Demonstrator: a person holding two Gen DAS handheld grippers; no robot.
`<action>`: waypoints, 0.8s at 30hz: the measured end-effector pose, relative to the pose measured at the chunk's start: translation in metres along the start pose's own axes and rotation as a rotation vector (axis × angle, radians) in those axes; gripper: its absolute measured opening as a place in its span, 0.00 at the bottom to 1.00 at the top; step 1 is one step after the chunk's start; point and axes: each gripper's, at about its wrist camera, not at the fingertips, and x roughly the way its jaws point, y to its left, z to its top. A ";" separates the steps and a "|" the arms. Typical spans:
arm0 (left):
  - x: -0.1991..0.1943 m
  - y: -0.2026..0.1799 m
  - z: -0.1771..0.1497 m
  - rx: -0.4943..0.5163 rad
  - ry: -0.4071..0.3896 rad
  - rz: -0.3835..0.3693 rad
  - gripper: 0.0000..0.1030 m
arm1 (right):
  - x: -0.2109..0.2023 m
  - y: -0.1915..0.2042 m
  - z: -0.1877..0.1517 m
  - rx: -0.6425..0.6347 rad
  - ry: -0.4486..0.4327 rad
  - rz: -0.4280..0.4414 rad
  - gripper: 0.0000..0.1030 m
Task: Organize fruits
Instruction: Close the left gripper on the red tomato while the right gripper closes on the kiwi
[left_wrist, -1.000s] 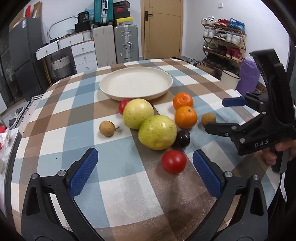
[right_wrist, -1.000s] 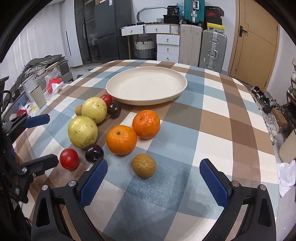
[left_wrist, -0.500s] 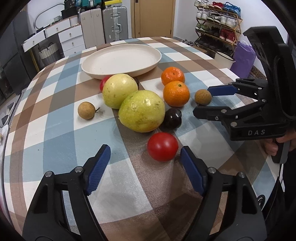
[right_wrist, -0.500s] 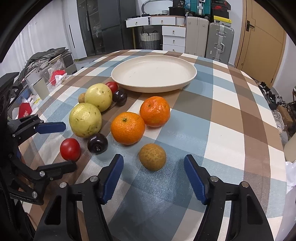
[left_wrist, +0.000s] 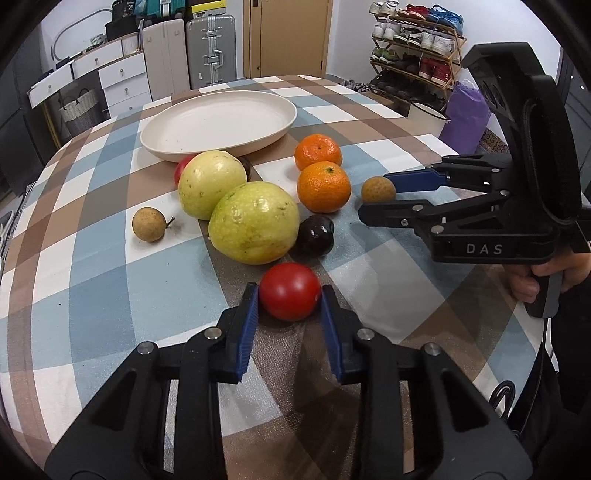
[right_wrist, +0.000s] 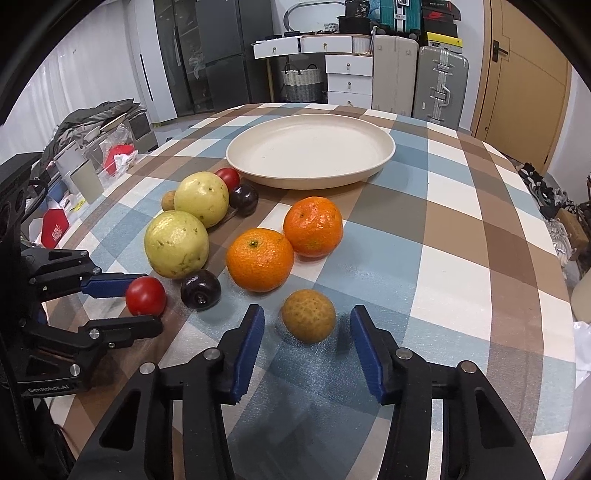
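My left gripper (left_wrist: 289, 291) is closing, and its blue pads touch both sides of a red tomato (left_wrist: 290, 291) that rests on the checked tablecloth. My right gripper (right_wrist: 306, 312) is also closing. A rough brown fruit (right_wrist: 308, 315) sits between its pads with a gap on each side. Beyond them lie two oranges (right_wrist: 260, 258), two yellow-green guavas (left_wrist: 254, 222), a dark plum (left_wrist: 315, 235) and a small tan fruit (left_wrist: 149, 224). A second red fruit and another plum are half hidden behind the far guava. A cream plate (right_wrist: 384, 147) stands farther back with nothing on it.
The round table's edge (left_wrist: 517, 354) curves close on the right, where a hand (left_wrist: 532, 280) holds the right gripper's handle. Beyond the table are suitcases, white drawers, a shoe rack and a door. Bags and boxes lie on the floor to the left.
Both grippers have narrowed from wide open. The left pads came in onto the red tomato. The right pads drew in around the brown fruit.
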 end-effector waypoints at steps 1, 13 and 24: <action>0.000 0.000 0.000 -0.002 -0.002 0.000 0.29 | 0.000 0.000 -0.001 -0.002 0.000 -0.002 0.45; -0.012 0.001 -0.001 0.000 -0.046 -0.009 0.29 | -0.001 0.002 -0.003 -0.021 -0.007 0.011 0.28; -0.034 0.000 0.003 0.003 -0.125 0.000 0.29 | -0.017 0.000 0.000 -0.018 -0.049 0.016 0.27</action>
